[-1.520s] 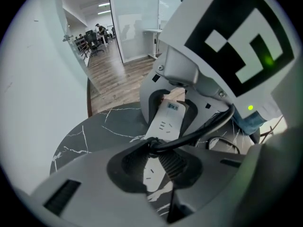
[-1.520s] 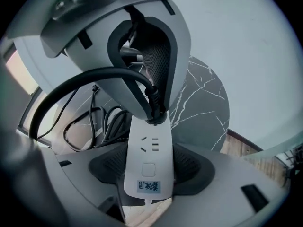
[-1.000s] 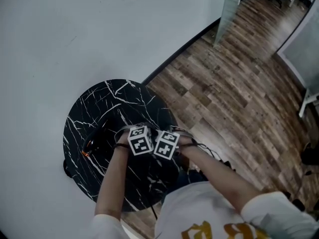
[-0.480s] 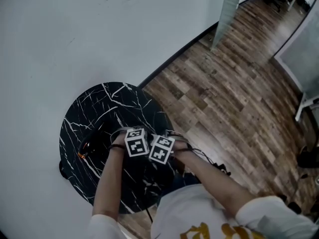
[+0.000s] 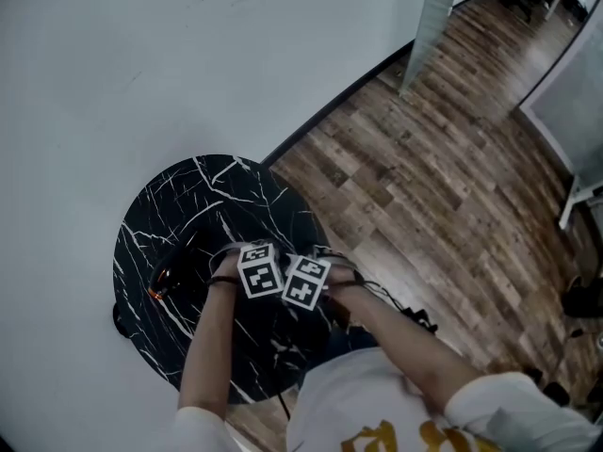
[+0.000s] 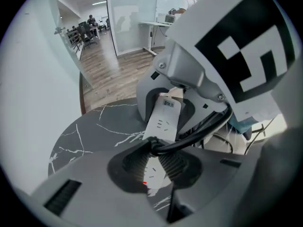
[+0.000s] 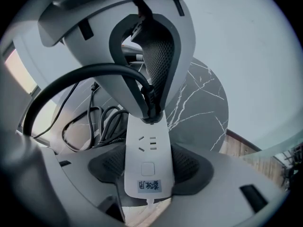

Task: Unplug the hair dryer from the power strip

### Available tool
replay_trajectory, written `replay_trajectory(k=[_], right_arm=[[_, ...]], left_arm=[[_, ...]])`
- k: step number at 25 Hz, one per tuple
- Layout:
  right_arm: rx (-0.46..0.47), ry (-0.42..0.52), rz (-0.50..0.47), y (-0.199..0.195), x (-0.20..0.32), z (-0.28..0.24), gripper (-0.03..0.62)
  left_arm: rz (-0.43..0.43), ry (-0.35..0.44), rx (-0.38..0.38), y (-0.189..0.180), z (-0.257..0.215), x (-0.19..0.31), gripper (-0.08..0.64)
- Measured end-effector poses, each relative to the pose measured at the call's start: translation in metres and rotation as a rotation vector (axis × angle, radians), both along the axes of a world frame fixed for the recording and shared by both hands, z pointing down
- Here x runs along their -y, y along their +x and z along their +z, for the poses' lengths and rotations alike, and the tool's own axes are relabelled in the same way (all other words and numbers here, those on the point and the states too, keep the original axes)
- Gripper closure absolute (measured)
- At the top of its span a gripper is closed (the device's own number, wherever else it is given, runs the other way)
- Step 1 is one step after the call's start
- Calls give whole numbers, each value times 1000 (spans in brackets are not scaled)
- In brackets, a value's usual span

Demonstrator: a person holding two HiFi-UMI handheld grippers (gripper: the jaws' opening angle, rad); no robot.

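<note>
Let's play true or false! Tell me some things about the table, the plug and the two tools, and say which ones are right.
1. The table is black with white veins. True.
2. The right tool grips the white power strip. True.
3. The black plug is already out of the strip. False: it sits in the strip.
4. The left tool holds nothing. False: it clamps the plug.
5. The floor is carpet. False: it is wooden boards.
</note>
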State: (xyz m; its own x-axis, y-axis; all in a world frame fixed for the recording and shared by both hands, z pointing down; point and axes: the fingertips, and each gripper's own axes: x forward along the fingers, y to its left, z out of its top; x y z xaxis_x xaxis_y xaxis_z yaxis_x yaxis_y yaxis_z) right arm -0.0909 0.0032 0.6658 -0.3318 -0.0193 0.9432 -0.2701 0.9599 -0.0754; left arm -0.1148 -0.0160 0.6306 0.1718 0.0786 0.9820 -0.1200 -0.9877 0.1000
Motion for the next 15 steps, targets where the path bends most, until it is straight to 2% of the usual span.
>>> replay_trajectory(k=[3,5,6,8,10,11,15], right_arm=[[10,-1,0,-1,-1,1,321],[16,0,-6,-1,-3,1,321],[14,2,-8,-1,-4,1,321],[10,7,-10,1,-3,1,321],[16,9,-5,0,-2,0,321],[20,9,-1,0,-2,0,321],[11,8,-2,-2,-3,1,321]], left_arm=[[5,94,-15,0,-2,0,503],[-35,152,-33,-2,-1,-3,503],[-57,152,-43,-3,0,-4,503],[-73,95,-52,-3,1,-4,503],[-45,35,-36,-2,0,-2,503],[-23,30,-24,-2,-1,-2,503],[5,127,-22,-4,-2,-3,505]])
